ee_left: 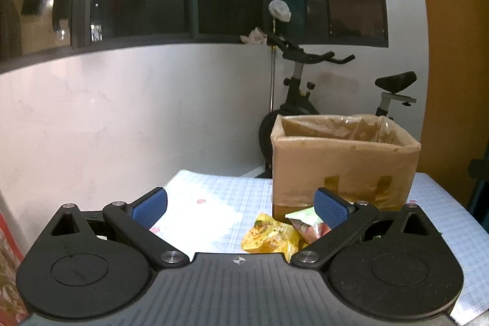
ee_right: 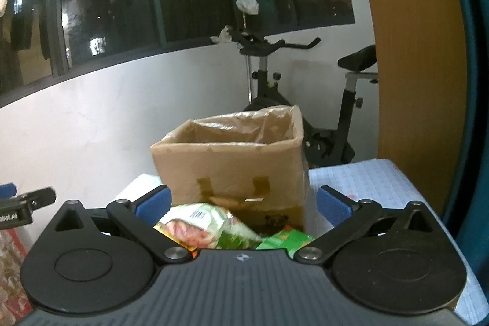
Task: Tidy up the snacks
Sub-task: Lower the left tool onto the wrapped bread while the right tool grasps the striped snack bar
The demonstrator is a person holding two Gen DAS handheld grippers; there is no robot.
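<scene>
A cardboard box (ee_left: pixel 342 167) lined with clear plastic stands open on the table; it is the same box (ee_right: pixel 232 170) in the right wrist view. In front of it lie snack packets: a yellow packet (ee_left: pixel 269 234) and a green-and-red packet (ee_left: pixel 305 222). My left gripper (ee_left: pixel 241 206) hangs open above the table, left of the box, with nothing between its blue pads. My right gripper (ee_right: pixel 244 203) is open too, just above a white-and-green packet (ee_right: pixel 204 225) and a green packet (ee_right: pixel 287 237) at the box's foot. The left gripper's tip (ee_right: pixel 18 200) shows at the far left.
The table has a pale blue checked cloth (ee_left: pixel 214 203). Behind it stand a white wall, dark windows with hanging laundry, and an exercise bike (ee_left: pixel 308 87). A wooden panel (ee_right: pixel 412 51) rises at the right. Bare cloth lies left of the box.
</scene>
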